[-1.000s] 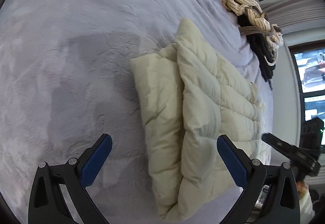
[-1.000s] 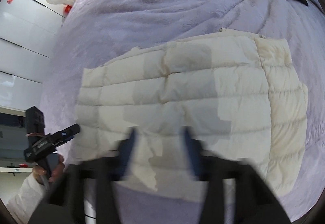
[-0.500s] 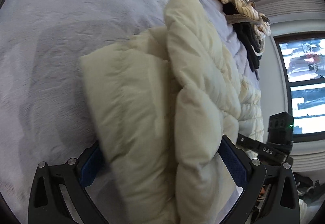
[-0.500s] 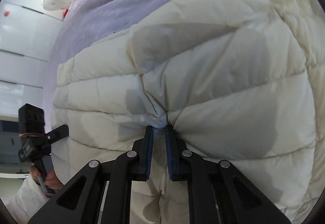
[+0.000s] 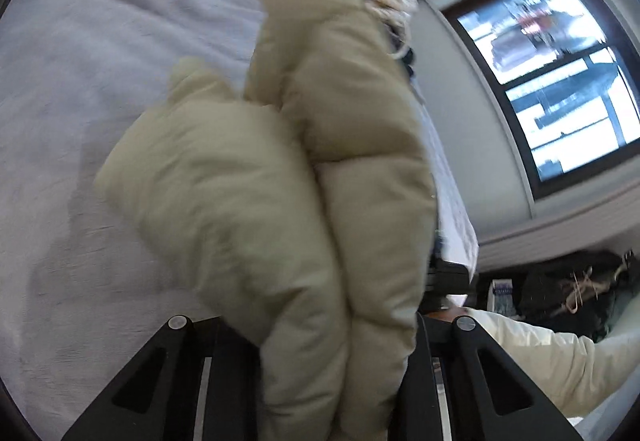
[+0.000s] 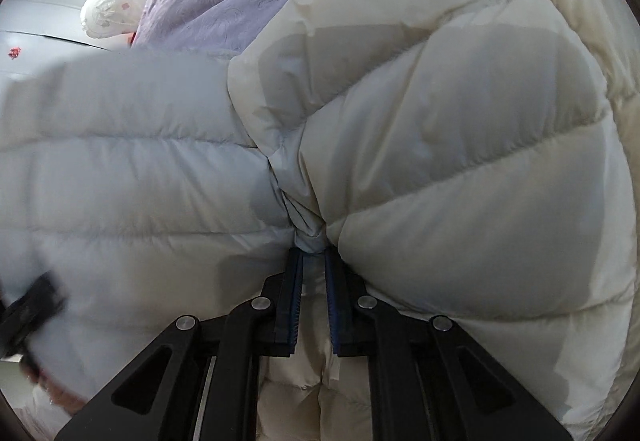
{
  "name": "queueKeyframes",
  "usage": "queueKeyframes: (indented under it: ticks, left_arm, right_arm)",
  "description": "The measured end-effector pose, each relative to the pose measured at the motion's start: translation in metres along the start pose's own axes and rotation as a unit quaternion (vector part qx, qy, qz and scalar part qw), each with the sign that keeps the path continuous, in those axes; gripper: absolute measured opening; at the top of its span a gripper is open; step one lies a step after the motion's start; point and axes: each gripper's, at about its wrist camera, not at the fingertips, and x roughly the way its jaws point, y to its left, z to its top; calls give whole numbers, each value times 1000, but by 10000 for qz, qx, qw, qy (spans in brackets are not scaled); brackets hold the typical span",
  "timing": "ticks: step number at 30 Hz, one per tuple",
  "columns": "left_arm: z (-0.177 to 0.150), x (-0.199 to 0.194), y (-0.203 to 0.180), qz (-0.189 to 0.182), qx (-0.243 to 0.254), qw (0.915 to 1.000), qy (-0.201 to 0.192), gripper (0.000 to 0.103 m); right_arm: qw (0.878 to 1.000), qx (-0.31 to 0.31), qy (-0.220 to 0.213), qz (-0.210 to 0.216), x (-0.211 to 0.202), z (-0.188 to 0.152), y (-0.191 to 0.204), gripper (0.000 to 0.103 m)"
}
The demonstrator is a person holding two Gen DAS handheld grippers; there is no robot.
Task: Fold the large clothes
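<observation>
Left jaws newly around jacket (image 5: 320, 241).

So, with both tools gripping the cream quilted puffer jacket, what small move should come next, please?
Probably carry the cream quilted puffer jacket clear of the lilac bedspread: the left tool, jaws just closed, and right tool both pinch its padding.

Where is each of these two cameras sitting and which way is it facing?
Left wrist: rides the left gripper, looking along its fingers across the bed toward a window; jaws just closed on the puffer jacket; a pale sleeve shows.
Right wrist: rides the right gripper, facing down onto the jacket, pinching a fold of it; the other gripper blurs at left.
Shared: the jacket and the bed.
</observation>
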Motion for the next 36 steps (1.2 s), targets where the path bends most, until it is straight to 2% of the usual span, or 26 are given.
queueKeyframes:
  ticks: [3, 7, 9, 11, 13, 15, 18, 20, 22, 26, 27, 28, 30, 31, 32, 33, 34, 35, 36]
  left_arm:
    - [0, 14, -28, 234, 235, 9994, -56, 25]
    - [0, 9, -30, 215, 65, 9996, -154, 25]
    - [-2, 4, -26, 308, 18, 9994, -137, 25]
    - [-1, 2, -24, 340, -72, 9993, -136, 25]
    - [1, 1, -25, 392, -136, 9990, -161, 25]
    - [2, 3, -31, 401, -165, 9989, -166, 25]
    - [-4, 5, -41, 379, -126, 9991, -163, 25]
    - [-6, 9, -43, 537, -58, 9985, -132, 25]
    - [-5, 16, -46, 600, -81, 9981, -105, 25]
    - [-5, 20, -49, 636, -137, 9978, -113, 25]
    - [-5, 21, -50, 685, -109, 9976, -91, 25]
    - [-5, 22, -51, 737, -90, 9972, -64, 25]
    - [-5, 23, -52, 805, -73, 9967, -36, 25]
    - [-5, 23, -52, 836, -75, 9965, -29, 25]
    - [-5, 24, -54, 856, -90, 9963, -27, 25]
    - [-5, 25, -53, 870, -128, 9961, -21, 25]
    - [-5, 26, -53, 887, -173, 9959, -8, 25]
    - [-4, 28, -54, 913, -194, 9956, 5, 25]
    - [-4, 28, -55, 956, -203, 9952, 17, 25]
  right_arm:
    - [9999, 50, 90, 44, -4, 0, -4, 10]
    - [9997, -41, 157, 179, -28, 4, -1, 11]
    - [9995, -196, -96, 209, -50, 8, 0, 10]
    - [9975, -290, -640, 104, -78, 16, -2, 10]
    - [9965, -210, -805, 130, -85, 26, -8, 10]
    - [9970, -142, -693, 312, -74, 36, -11, 10]
    - [9985, -267, -260, 398, -35, 47, -15, 10]
    - [9987, -186, 73, 462, -4, 51, -21, 3]
    - [9975, 36, 184, 677, 7, 54, -32, 0]
    - [9972, 83, 254, 702, -7, 53, -29, 0]
    - [9975, 51, 227, 664, -12, 55, -29, 3]
    - [9979, -1, 154, 633, -26, 53, -29, 6]
    - [9983, -100, -88, 560, -61, 44, -31, 7]
    - [9982, -145, -208, 548, -77, 40, -33, 10]
    - [9979, -179, -332, 521, -93, 33, -35, 26]
    - [9977, -205, -449, 457, -110, 26, -39, 64]
    - [9974, -221, -597, 344, -129, 17, -44, 81]
    - [9962, -256, -797, 236, -147, 7, -50, 88]
    - [9955, -282, -896, 135, -157, 3, -54, 88]
